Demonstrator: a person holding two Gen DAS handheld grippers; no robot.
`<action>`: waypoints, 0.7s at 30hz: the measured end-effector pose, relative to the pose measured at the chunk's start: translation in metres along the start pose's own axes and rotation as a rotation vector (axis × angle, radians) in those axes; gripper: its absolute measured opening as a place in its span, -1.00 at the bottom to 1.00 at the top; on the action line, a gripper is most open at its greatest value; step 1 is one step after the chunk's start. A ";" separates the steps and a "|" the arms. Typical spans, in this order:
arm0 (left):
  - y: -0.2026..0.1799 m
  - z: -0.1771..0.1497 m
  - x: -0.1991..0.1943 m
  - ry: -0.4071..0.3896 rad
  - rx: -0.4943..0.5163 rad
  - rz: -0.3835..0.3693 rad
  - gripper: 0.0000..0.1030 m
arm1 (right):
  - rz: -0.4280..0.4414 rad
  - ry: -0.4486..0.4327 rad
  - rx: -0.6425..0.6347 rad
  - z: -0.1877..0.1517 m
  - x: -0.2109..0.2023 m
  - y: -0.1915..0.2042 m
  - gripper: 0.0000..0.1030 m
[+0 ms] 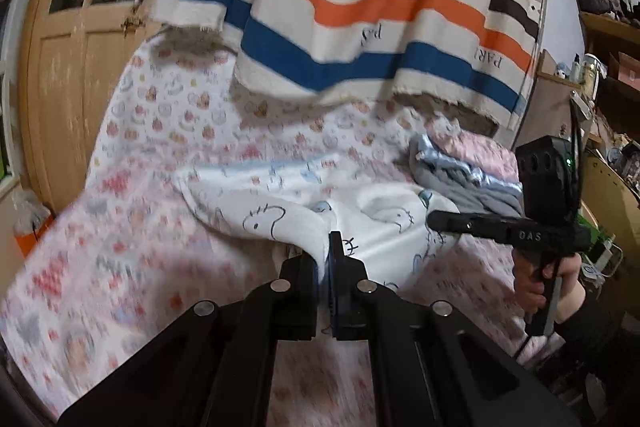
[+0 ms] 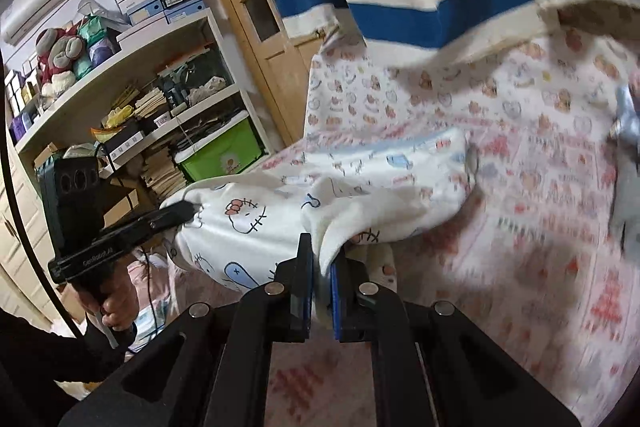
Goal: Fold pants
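White pants with cartoon prints (image 1: 280, 215) lie across the patterned bed sheet (image 1: 120, 227), lifted at the near edge. My left gripper (image 1: 326, 259) is shut on a fold of the pants. My right gripper (image 2: 322, 259) is shut on another part of the same pants (image 2: 360, 199). The right gripper also shows in the left wrist view (image 1: 436, 221), its tip at the pants' right side. The left gripper also shows in the right wrist view (image 2: 188, 211), pinching the pants' left end.
A striped blanket (image 1: 360, 7) hangs over the far side of the bed. A pile of grey, blue and pink clothes (image 1: 468, 171) lies at the right. A wooden door (image 1: 68, 75) stands at the left. Cluttered shelves (image 2: 140, 107) and a green bin (image 2: 224, 155) stand beside the bed.
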State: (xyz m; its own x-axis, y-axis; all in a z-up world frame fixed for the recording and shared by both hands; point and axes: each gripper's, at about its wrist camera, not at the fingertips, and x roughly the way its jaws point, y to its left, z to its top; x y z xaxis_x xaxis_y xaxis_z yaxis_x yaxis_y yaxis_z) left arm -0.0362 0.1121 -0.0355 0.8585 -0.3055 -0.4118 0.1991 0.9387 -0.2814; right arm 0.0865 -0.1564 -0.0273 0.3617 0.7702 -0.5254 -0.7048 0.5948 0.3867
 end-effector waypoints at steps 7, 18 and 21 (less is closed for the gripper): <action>-0.002 -0.039 0.010 0.117 -0.030 0.009 -0.93 | -0.027 0.095 0.047 -0.035 0.002 -0.003 -0.86; 0.001 -0.037 -0.029 0.052 -0.030 0.063 -0.63 | -0.162 0.078 0.025 -0.039 -0.023 0.004 -0.76; -0.006 -0.025 -0.038 -0.013 0.013 0.131 -0.57 | -0.222 0.031 -0.018 -0.031 -0.036 0.017 -0.76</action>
State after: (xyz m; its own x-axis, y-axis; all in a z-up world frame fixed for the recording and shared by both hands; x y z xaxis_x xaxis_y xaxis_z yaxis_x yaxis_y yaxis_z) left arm -0.0817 0.1144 -0.0397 0.8834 -0.1780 -0.4335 0.0908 0.9725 -0.2144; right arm 0.0426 -0.1809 -0.0250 0.4903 0.6136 -0.6190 -0.6209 0.7443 0.2460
